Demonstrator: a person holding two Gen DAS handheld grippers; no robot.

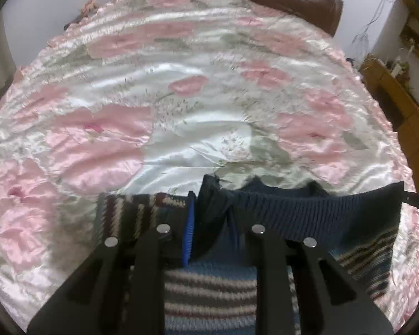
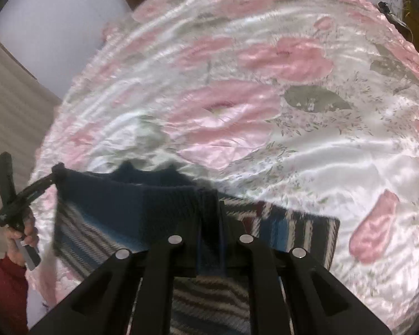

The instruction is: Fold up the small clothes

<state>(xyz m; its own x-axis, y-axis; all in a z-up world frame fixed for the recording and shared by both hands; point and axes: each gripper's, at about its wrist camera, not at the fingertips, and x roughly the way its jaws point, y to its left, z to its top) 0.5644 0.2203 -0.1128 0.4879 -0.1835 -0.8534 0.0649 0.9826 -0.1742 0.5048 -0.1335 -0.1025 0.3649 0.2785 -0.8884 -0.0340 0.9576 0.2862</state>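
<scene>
Sweater (image 1: 315,212), pinched at its navy hem by both grippers' fingers (image 2: 209,223), should be carried over evenly, corners level, onto the bedspread (image 1: 181,97).

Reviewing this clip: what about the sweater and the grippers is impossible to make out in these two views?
- Sweater bottom: cut off by the lower edge and hidden behind each gripper's black linkage in both views.
- Left gripper grip: in its own view the fingertips are buried in navy knit, so the pinch point is hidden.
- Right gripper: likewise covered by dark fabric.
- Sweater sleeves: motion blur and folds prevent counting or placing them.
- Hand: mostly cut off at the right wrist view's left edge.
</scene>
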